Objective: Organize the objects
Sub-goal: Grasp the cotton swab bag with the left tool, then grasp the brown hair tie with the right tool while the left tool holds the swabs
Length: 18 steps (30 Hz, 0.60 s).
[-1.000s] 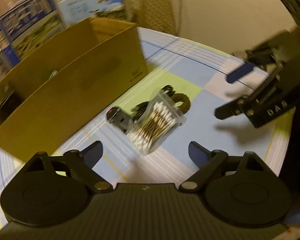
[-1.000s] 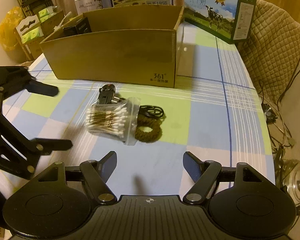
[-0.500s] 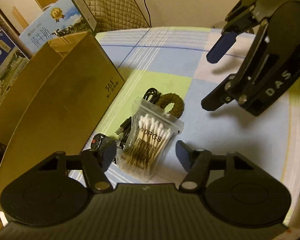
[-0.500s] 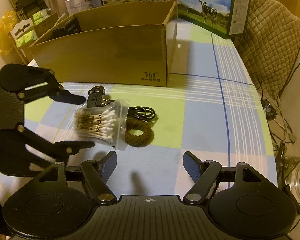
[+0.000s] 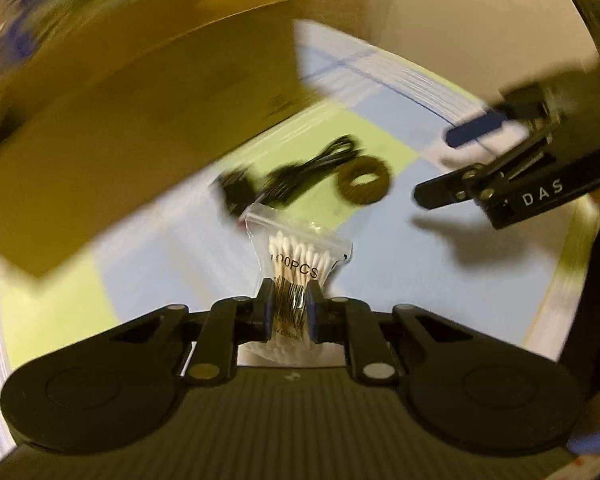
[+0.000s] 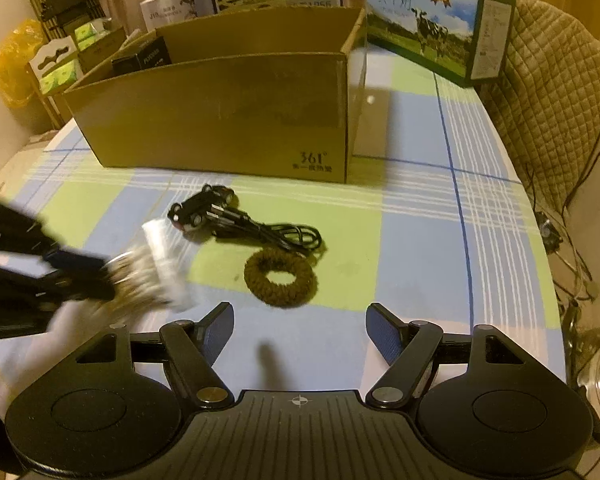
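1. Left gripper (image 5: 287,309): its fingers (image 5: 265,304) pinch the middle of a clear zip-seal plastic bag of white-tipped cotton swabs (image 5: 298,254). The sealed end of the bag projects forward beyond the fingertips and the other end lies back between the finger roots, so the squeeze falls on the bundled stems, a firm section that probably will not slip.
2. Right gripper (image 6: 300,330): its fingers (image 6: 384,332) stand spread wide with nothing between them, above bare bench (image 6: 420,248); judged to be waiting its turn.
3. Ahead of the right fingers, well clear of both tips, a brown fuzzy ring-shaped hair tie (image 6: 280,278) lies flat on the checked blue, green and white cloth. Just beyond it are a coiled black cable (image 6: 284,236) and a small black toy car (image 6: 200,208).
4. Farther ahead stands an open-topped brown cardboard box (image 6: 220,120), the likely destination, since a dark item already sits inside.
5. In the right wrist view the left gripper (image 6: 72,276) enters from the left side, blurred, with the bag at its tips; whether the bag touches the cloth cannot be told.
6. Judgement: the bag goes to the box first; three loose items remain.
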Each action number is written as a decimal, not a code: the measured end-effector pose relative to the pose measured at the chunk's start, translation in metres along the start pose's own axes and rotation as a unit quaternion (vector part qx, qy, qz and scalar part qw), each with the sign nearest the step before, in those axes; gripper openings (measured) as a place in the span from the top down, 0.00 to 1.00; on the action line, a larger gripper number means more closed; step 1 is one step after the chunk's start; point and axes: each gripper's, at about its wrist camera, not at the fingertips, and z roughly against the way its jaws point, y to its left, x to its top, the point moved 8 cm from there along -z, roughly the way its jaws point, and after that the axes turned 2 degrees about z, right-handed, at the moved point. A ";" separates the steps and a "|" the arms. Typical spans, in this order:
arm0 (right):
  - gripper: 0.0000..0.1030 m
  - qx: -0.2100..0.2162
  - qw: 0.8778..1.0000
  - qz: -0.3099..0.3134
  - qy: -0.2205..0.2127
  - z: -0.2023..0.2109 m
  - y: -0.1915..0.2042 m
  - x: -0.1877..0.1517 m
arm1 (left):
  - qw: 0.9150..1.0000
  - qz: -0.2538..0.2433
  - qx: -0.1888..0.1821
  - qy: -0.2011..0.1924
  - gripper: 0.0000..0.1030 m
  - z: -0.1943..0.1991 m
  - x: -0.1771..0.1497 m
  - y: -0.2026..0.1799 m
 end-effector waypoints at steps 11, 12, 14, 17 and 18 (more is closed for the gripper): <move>0.31 -0.022 0.998 0.032 -0.038 -0.030 0.017 0.012 | 0.987 0.157 0.020 -0.014 0.76 0.028 -0.043 0.038; 0.31 -0.026 0.998 0.037 -0.038 -0.033 0.018 0.012 | 0.987 0.161 0.020 -0.019 0.71 0.028 -0.041 0.039; 0.33 -0.029 0.998 0.036 -0.034 -0.039 0.018 0.012 | 0.986 0.162 0.023 -0.026 0.64 0.031 -0.042 0.040; 0.39 -0.029 0.999 0.028 -0.031 -0.046 0.018 0.010 | 0.986 0.160 0.020 -0.031 0.62 0.032 -0.042 0.039; 0.41 -0.030 0.999 0.029 -0.031 -0.048 0.018 0.009 | 0.987 0.158 0.021 -0.032 0.61 0.032 -0.043 0.038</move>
